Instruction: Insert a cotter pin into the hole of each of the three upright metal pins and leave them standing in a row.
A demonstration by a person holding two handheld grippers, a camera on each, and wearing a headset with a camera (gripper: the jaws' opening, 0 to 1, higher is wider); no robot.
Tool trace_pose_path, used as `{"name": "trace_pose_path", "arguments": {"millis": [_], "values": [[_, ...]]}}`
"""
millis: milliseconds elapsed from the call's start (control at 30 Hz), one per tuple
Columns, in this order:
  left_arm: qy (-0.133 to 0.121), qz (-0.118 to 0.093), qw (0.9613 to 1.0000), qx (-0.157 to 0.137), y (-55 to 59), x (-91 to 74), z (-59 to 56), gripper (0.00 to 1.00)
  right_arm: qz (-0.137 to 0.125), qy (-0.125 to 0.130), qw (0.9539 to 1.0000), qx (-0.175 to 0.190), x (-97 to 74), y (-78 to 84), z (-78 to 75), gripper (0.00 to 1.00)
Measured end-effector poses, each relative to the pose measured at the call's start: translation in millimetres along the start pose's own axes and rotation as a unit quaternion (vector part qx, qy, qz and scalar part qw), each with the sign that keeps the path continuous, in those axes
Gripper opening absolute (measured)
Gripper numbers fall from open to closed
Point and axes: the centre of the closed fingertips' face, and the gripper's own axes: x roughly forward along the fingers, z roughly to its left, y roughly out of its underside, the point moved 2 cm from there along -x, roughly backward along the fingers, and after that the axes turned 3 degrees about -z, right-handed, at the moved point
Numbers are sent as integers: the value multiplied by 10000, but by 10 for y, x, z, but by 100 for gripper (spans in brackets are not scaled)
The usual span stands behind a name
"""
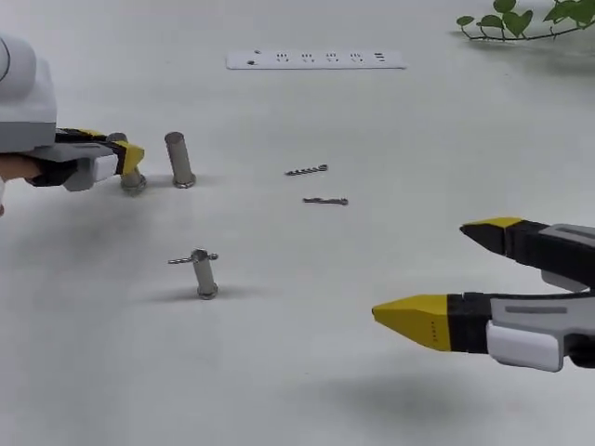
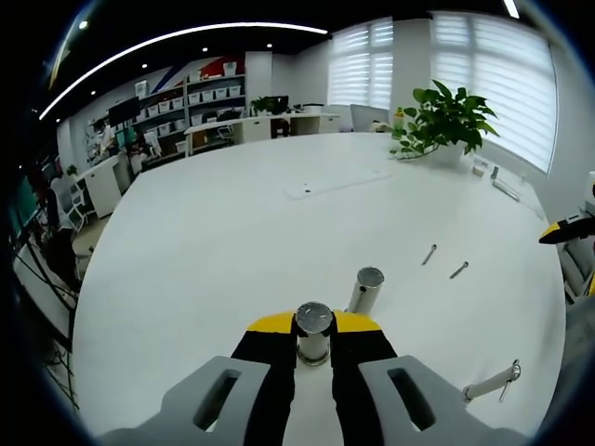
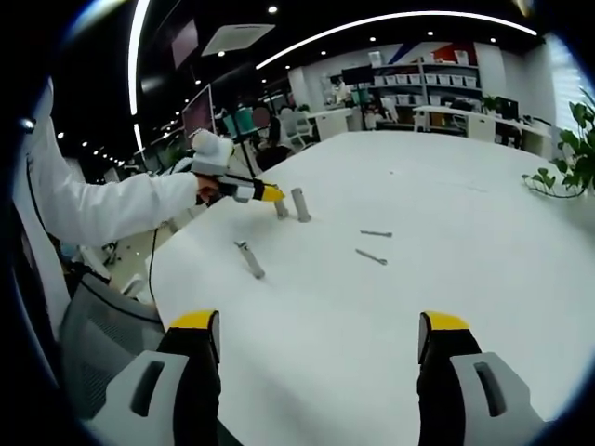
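Note:
My left gripper [image 1: 133, 158] is shut on an upright metal pin [image 1: 131, 177] at the far left; in the left gripper view its yellow-tipped jaws [image 2: 313, 325] clamp that pin's shaft [image 2: 313, 342]. A second bare pin [image 1: 178, 160] [image 2: 365, 290] stands just to its right. Nearer me, a third pin [image 1: 203, 273] [image 3: 251, 262] stands with a cotter pin [image 1: 192, 258] through its top. Two loose cotter pins [image 1: 307, 170] [image 1: 325, 201] lie mid-table. My right gripper [image 1: 420, 271] [image 3: 320, 325] hangs open at the right, with nothing between its fingers.
A white power strip [image 1: 316, 59] lies flat at the back of the white table [image 1: 297, 372]. A leafy plant [image 1: 521, 20] [image 2: 444, 121] sits at the far right corner. A person's white sleeve [image 3: 112, 209] holds the left gripper [image 3: 246, 190].

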Motion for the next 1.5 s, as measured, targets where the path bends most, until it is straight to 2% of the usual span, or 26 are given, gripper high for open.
{"name": "trace_pose_path", "arguments": {"millis": [33,233,333,433,467,567,600,633,800,933,1000,1133,1233,1267,1333,1400,1500], "values": [[50,-36,9999,103,-32,-33,-31,10,4,-6,10000,-3,-1,-1,3,86],[392,-215,9985,305,-232,-255,-207,10,-43,-15,10000,-26,-25,-26,3,86],[649,-256,9963,492,-359,-396,-395,10,-60,-41,10000,-54,-32,-40,12,86],[727,-279,9955,532,-440,-490,-543,10,-93,-77,9999,-57,-32,-49,32,86],[831,-276,9938,685,-473,-529,-643,10,-106,-103,9999,-60,-30,-51,46,86],[984,-277,9911,852,-525,-608,-863,10,-124,-147,9998,-105,-30,-56,80,86],[1060,-293,9899,893,-532,-553,-849,10,-139,-175,9997,-117,-30,-65,93,86],[1099,-306,9893,908,-545,-555,-895,10,-144,-193,9996,-125,-32,-72,103,86],[1369,-381,9837,1104,-604,-614,-1253,10,-199,-259,9992,-213,-58,-110,140,86],[1545,-386,9808,1127,-581,-633,-1489,10,-218,-319,9989,-278,-87,-100,164,86],[1641,-327,9803,1046,-541,-599,-1594,10,-217,-333,9988,-284,-109,-83,174,86],[1773,-262,9793,943,-404,-547,-1813,10,-173,-372,9987,-301,-144,-41,206,86],[1822,-186,9778,1014,-292,-521,-1947,10,-147,-395,9986,-310,-165,-12,220,86],[1824,-135,9774,1065,-246,-564,-2009,10,-143,-400,9986,-310,-172,-5,223,86],[1858,-94,9765,1092,-172,-567,-2097,10,-154,-398,9986,-297,-182,8,223,86],[1906,-68,9775,900,-114,-535,-2124,10,-149,-406,9986,-296,-184,19,233,86],[1927,-49,9777,839,-50,-520,-2180,10,-144,-410,9986,-297,-191,42,252,86]]}}
